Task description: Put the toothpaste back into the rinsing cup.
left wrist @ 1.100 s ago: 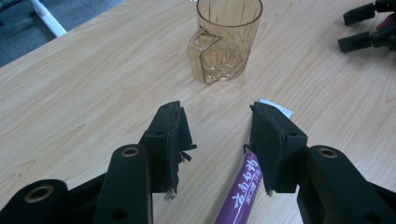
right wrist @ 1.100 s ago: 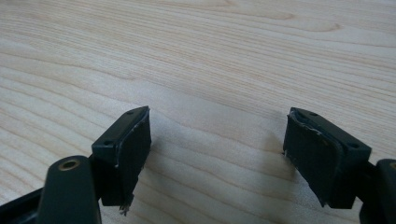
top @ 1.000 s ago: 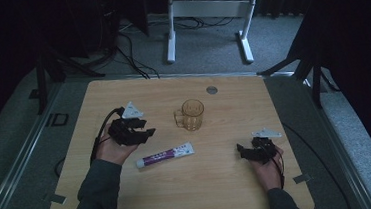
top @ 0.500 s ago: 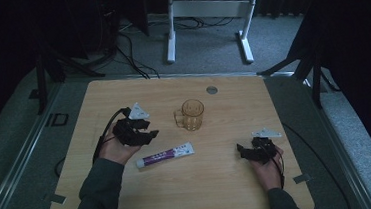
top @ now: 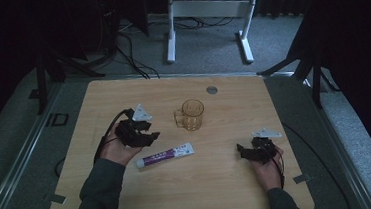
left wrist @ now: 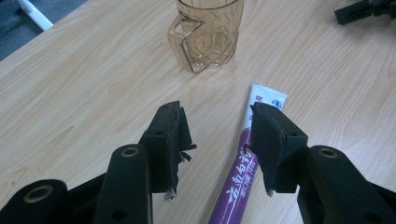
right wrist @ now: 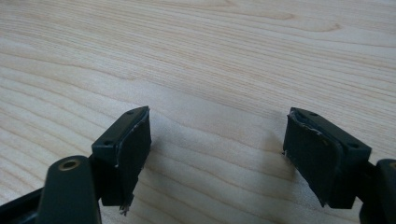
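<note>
Hovering over the left part of the wooden table (top: 106, 201), the left gripper (top: 148, 135) sits in the person's left hand (top: 114, 150), with a grey three-cornered plate on top and a black cable looping off its back. Its jaws stand spread apart with nothing between them; in the left gripper view (left wrist: 217, 149) they point down toward the table, and the right jaw overlaps the near part of the toothpaste tube (left wrist: 243, 172) without clearly touching it.

Just beside that gripper, toward the middle of the table, the toothpaste tube (top: 165, 155) lies flat on the wood, white at its flat crimped end and purple along the body with white lettering. In the high view it runs slightly aslant, its flat end pointing toward the right side of the table.

Beyond the tube, near the table's centre, a clear amber mug (top: 191, 115) stands upright, its handle turned to the left; in the left gripper view the mug (left wrist: 208, 35) shows a cut, faceted pattern on its wall. Farther back a small round grey cap (top: 212, 90) is set into the tabletop.

On the right, well apart from the tube and mug, the right gripper (top: 242, 151) is low over the table in the person's right hand (top: 268, 170). Its jaws are wide apart over bare wood in the right gripper view (right wrist: 217, 154).
</note>
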